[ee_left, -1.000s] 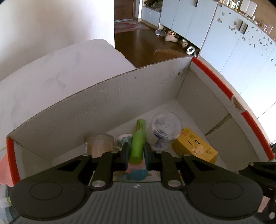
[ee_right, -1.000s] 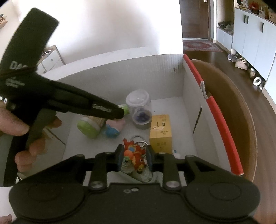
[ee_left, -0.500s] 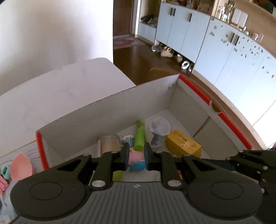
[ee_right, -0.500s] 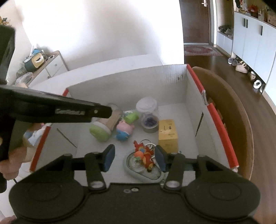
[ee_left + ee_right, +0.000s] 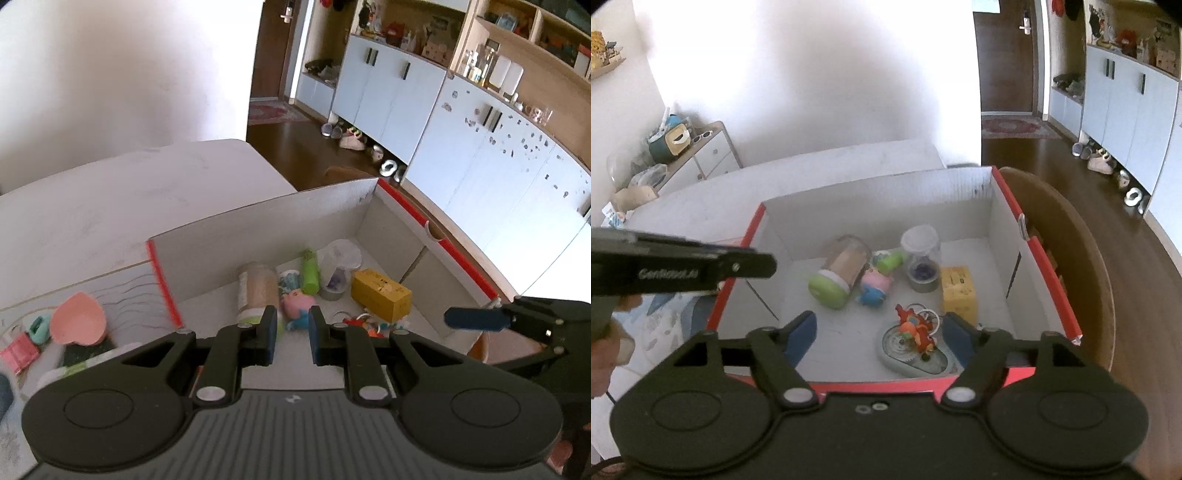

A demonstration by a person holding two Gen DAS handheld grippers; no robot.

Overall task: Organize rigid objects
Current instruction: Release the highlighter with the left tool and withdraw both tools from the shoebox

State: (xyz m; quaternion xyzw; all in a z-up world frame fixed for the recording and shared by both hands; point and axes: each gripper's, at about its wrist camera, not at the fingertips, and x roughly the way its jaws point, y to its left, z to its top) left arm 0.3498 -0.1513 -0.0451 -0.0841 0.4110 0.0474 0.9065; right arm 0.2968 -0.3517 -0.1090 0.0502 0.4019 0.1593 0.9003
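Your right fingers (image 5: 879, 332) have just spread wide, empty above the box (image 5: 879, 188); your left fingers (image 5: 291, 334) are closed on nothing.

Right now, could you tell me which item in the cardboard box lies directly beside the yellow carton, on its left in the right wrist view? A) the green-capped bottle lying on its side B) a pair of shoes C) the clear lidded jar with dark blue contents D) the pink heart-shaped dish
C: in the right wrist view the clear lidded jar stands just left of the yellow carton, while the green-capped bottle lies further left.
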